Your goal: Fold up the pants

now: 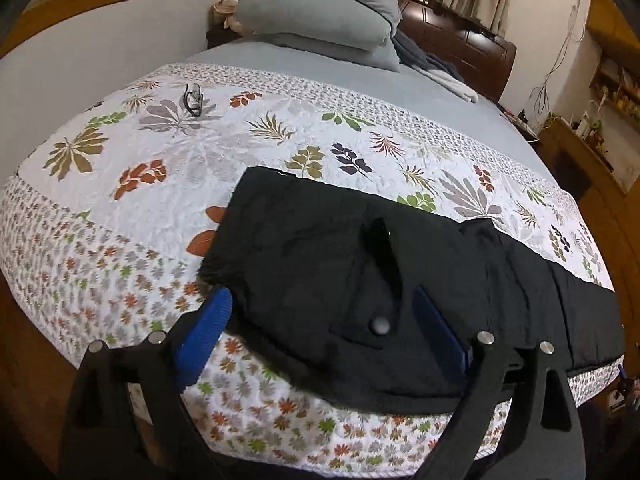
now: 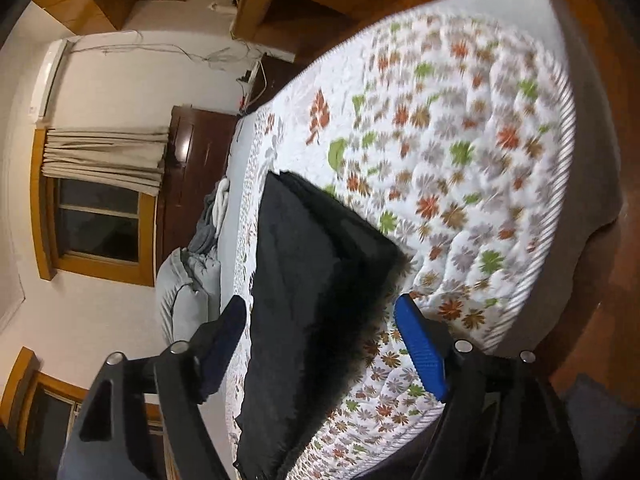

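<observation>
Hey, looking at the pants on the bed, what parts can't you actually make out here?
- Left wrist view: far end of the black pants leaves the right edge.
- Right wrist view: near end of the pants cut by the bottom edge; bedspread pattern motion-blurred.
- Glasses: too small for detail.

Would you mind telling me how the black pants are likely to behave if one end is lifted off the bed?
The pants would probably droop and sag: the cloth lies soft and creased along the bed. The doubled layers may slide apart, since nothing pins them. The frayed hem looks limp, so it would likely dangle.
</observation>
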`<control>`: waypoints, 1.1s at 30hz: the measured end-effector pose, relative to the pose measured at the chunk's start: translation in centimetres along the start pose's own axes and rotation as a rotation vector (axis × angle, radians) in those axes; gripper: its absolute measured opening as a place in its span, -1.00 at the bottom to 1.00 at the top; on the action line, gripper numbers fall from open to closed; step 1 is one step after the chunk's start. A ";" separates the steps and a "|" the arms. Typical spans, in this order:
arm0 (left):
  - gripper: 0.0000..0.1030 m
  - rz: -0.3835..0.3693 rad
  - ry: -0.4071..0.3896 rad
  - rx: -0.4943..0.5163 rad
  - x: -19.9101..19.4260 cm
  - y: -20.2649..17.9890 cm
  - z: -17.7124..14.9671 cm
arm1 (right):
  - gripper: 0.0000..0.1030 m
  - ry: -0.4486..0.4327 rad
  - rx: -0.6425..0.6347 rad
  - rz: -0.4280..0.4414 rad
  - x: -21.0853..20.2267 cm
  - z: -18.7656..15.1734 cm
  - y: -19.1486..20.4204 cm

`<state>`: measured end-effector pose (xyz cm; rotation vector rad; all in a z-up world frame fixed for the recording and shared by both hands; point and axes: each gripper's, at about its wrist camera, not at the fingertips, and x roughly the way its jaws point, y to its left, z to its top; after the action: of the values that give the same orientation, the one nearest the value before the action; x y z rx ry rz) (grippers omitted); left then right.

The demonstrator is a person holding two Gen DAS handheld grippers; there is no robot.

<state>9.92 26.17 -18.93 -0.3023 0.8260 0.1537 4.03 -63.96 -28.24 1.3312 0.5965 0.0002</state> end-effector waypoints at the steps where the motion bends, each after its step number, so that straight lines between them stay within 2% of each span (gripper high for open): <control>1: 0.77 -0.005 0.009 -0.020 0.5 0.3 0.0 | 0.52 0.002 0.002 0.005 0.0 -0.2 -0.1; 7: 0.77 -0.043 0.126 -0.170 3.8 2.3 -0.6 | 0.52 0.022 -0.009 0.034 2.6 0.3 0.2; 12: 0.78 -0.063 0.174 -0.236 5.0 3.2 -1.9 | 0.52 0.043 -0.045 0.050 4.0 0.5 1.2; 18: 0.79 -0.062 0.170 -0.230 5.3 2.9 -2.7 | 0.50 0.047 -0.068 0.041 5.2 0.9 1.7; 21: 0.81 -0.071 0.163 -0.250 5.2 2.8 -2.4 | 0.12 0.042 -0.115 0.042 6.0 0.7 3.3; 24: 0.82 -0.074 0.168 -0.256 5.5 2.9 -2.2 | 0.10 0.057 -0.081 -0.005 7.1 1.0 2.7; 27: 0.82 -0.085 0.158 -0.271 5.4 3.1 -2.3 | 0.17 0.054 -0.080 0.006 7.7 0.9 3.0; 33: 0.82 -0.092 0.130 -0.296 4.8 3.6 -2.5 | 0.14 0.056 -0.051 0.011 7.7 0.7 2.7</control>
<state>10.50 28.86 -24.84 -0.6333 0.9162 0.1714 11.82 -61.36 -28.85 1.2883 0.6326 0.0618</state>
